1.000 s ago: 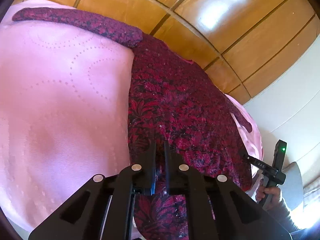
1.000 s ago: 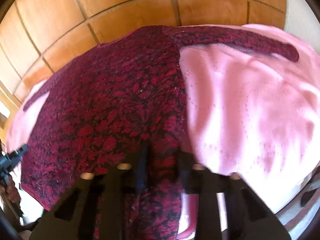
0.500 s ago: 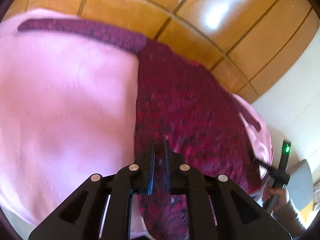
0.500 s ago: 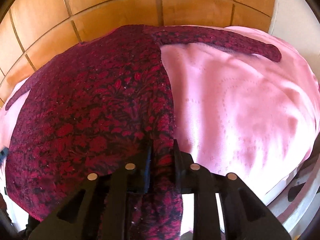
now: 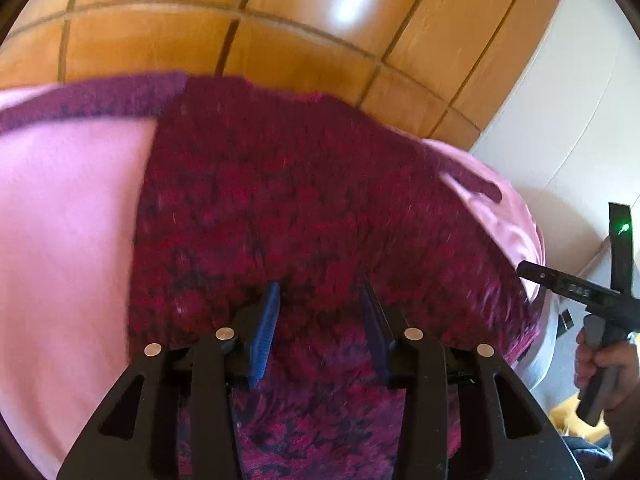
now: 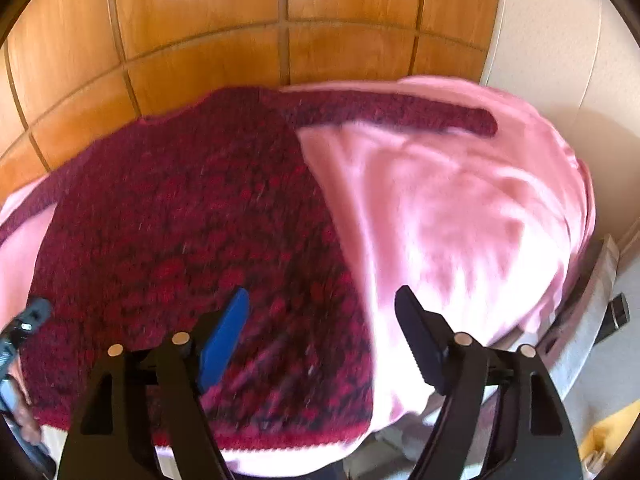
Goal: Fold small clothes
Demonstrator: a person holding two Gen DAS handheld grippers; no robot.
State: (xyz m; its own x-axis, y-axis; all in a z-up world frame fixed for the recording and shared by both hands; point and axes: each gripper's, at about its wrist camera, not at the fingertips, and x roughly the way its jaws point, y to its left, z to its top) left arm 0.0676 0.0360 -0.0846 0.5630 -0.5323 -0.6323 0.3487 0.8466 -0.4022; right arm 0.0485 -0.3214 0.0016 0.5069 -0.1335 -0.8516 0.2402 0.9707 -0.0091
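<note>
A dark red patterned knit sweater (image 5: 288, 208) lies spread flat on a pink blanket (image 5: 68, 220), sleeves stretched out to both sides. It also shows in the right wrist view (image 6: 180, 232), on the blanket (image 6: 448, 220). My left gripper (image 5: 320, 292) is open over the sweater's hem, which runs between and below its fingers. My right gripper (image 6: 324, 300) is open wide above the sweater's lower right corner and holds nothing. The right gripper also appears at the right edge of the left wrist view (image 5: 576, 288).
Wooden wardrobe panels (image 6: 280, 20) rise right behind the bed. A white wall (image 6: 560, 60) stands to the right. The blanket's front edge drops off below the sweater's hem (image 6: 280, 460). Both views are motion-blurred.
Both grippers were shut on the sweater's hem and have now opened and let it go. The hem lies on the blanket. Both cameras have tilted up and back.
</note>
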